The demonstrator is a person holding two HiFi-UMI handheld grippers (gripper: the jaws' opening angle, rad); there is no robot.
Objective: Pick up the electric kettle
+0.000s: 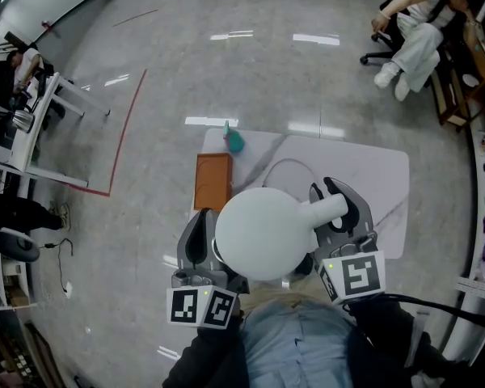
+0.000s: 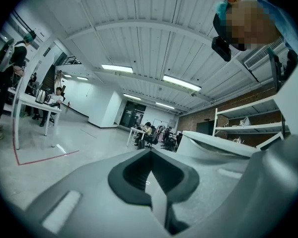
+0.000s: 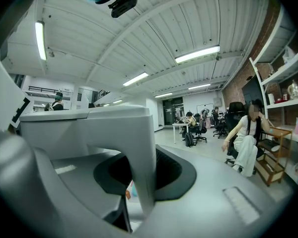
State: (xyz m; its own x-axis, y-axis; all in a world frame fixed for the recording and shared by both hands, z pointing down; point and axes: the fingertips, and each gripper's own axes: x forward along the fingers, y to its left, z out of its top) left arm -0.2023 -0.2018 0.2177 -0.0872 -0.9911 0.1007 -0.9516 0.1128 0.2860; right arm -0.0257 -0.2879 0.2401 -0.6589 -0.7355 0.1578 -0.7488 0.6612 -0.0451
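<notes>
The white electric kettle (image 1: 263, 233) is lifted close under the head camera and hides much of the table. Its handle (image 1: 331, 208) juts to the right. My right gripper (image 1: 345, 210) is shut on that handle. In the right gripper view the white handle (image 3: 139, 148) runs down between the dark pads of the right gripper (image 3: 144, 180). My left gripper (image 1: 198, 237) sits against the kettle's left side with its jaws together and nothing between them. In the left gripper view the left gripper (image 2: 154, 182) points up at the ceiling, with the kettle's white body (image 2: 293, 113) at the right edge.
Below lies a white marble-pattern table (image 1: 380, 168) with a brown wooden box (image 1: 212, 180), a teal object (image 1: 235, 141) and a thin looped cord (image 1: 287, 164). A red tape line (image 1: 125, 128) marks the floor at left. A person (image 1: 412, 31) sits far right; desks (image 1: 24, 128) stand far left.
</notes>
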